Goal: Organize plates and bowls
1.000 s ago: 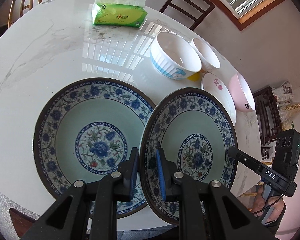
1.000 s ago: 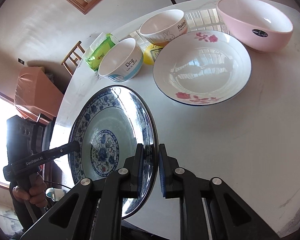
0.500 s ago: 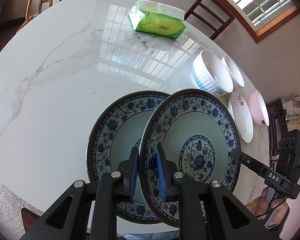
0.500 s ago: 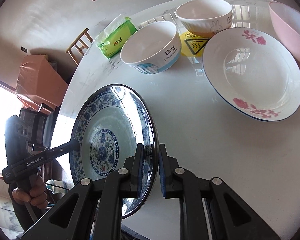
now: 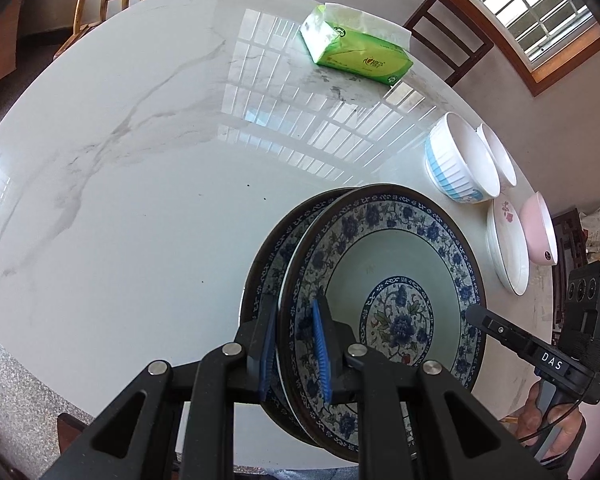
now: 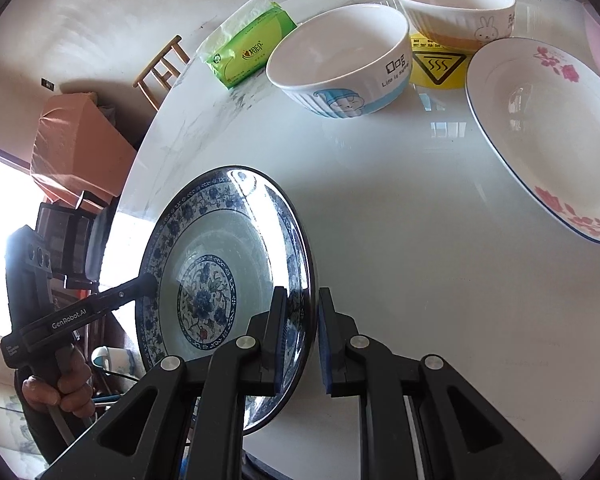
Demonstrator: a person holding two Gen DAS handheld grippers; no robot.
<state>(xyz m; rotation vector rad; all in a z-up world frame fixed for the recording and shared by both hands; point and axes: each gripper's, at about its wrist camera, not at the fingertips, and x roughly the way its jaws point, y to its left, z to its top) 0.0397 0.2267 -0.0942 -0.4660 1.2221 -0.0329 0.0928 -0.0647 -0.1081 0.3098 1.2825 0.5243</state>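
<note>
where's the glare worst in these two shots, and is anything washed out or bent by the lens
Left wrist view: window-grid reflections glare across the marble table; the table edge bows from fisheye distortion. Right wrist view: a bright highlight blows out the rim of the blue floral plate, and the window at far left is overexposed to white; the left claw stays sharp.

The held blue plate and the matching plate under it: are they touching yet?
Cannot tell. In the left wrist view the held blue plate overlaps the lower plate almost fully, hiding any gap or contact between them; the right wrist view shows only the held plate.
</note>
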